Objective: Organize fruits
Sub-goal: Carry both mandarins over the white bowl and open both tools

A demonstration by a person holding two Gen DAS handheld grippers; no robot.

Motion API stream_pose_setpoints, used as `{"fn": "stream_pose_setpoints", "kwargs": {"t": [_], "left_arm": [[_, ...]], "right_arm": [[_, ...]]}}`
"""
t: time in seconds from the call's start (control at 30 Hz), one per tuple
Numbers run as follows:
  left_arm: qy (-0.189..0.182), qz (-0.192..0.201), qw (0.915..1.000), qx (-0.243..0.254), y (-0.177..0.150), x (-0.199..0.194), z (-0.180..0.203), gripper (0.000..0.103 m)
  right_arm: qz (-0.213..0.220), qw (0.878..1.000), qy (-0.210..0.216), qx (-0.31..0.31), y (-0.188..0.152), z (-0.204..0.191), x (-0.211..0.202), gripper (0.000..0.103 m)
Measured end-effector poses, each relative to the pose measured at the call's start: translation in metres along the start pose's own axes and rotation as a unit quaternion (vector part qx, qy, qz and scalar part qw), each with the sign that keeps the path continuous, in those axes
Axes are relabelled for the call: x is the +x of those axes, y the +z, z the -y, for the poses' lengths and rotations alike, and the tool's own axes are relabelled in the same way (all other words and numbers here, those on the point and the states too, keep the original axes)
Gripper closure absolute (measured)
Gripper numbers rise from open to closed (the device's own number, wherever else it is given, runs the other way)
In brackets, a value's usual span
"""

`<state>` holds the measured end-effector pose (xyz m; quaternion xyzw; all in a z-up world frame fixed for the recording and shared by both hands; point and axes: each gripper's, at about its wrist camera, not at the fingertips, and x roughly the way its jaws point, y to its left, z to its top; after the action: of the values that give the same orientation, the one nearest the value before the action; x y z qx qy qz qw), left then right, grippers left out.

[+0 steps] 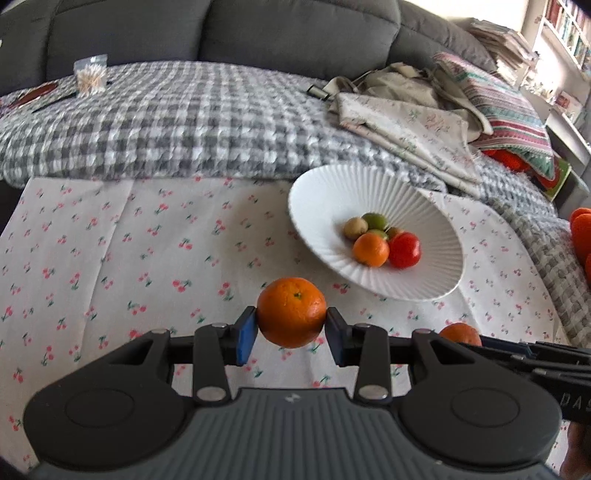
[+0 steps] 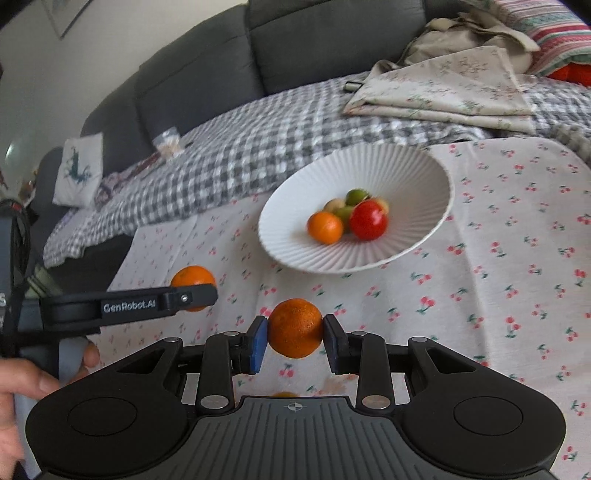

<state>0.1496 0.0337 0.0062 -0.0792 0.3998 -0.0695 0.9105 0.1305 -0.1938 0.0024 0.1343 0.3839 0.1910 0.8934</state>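
My left gripper [image 1: 291, 328] is shut on an orange mandarin [image 1: 291, 317], held just above the cherry-print cloth [image 1: 110, 258]. My right gripper [image 2: 295, 338] is shut on a second mandarin [image 2: 295, 328]. In the right wrist view the left gripper [image 2: 192, 295] and its mandarin [image 2: 194, 278] are at the left. In the left wrist view the right one's mandarin [image 1: 460, 333] peeks out at the lower right. A white ribbed plate [image 1: 369, 192] [image 2: 369, 170] stands beyond both. It holds a small orange [image 1: 370, 250], a red fruit [image 1: 405, 250] and small green and tan fruits [image 1: 373, 220].
Behind the cloth lies a grey checked blanket [image 1: 184, 118] on a dark sofa [image 1: 258, 29]. Folded fabrics [image 1: 406, 122] are piled at the back right and a clear bag [image 1: 90, 75] sits at the back left. A person's hand [image 2: 22, 387] grips the left handle.
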Motion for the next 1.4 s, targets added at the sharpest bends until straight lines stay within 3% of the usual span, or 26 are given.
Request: {"fn": "stream_pose_setpoints", "kwargs": {"t": [0.27, 0.6, 0.97, 1.4], "left_arm": [[-0.027, 0.032, 0.9982, 0.044, 0.009, 0.002, 0.026, 0.065], [-0.018, 0.068, 0.9955, 0.063, 0.031, 0.019, 0.031, 0.065], [-0.021, 0.072, 0.9951, 0.064, 0.051, 0.049, 0.034, 0.065], [-0.027, 0.053, 0.996, 0.067, 0.055, 0.086, 0.041, 0.065]], "right_arm": [[0.025, 0.999, -0.016, 0.017, 0.015, 0.015, -0.011, 0.072], [0.045, 0.998, -0.042, 0.021, 0.033, 0.033, -0.013, 0.072], [0.065, 0.995, -0.073, 0.005, 0.055, 0.045, 0.003, 0.072], [0.055, 0.993, -0.104, -0.029, 0.067, 0.051, 0.039, 0.072]]}}
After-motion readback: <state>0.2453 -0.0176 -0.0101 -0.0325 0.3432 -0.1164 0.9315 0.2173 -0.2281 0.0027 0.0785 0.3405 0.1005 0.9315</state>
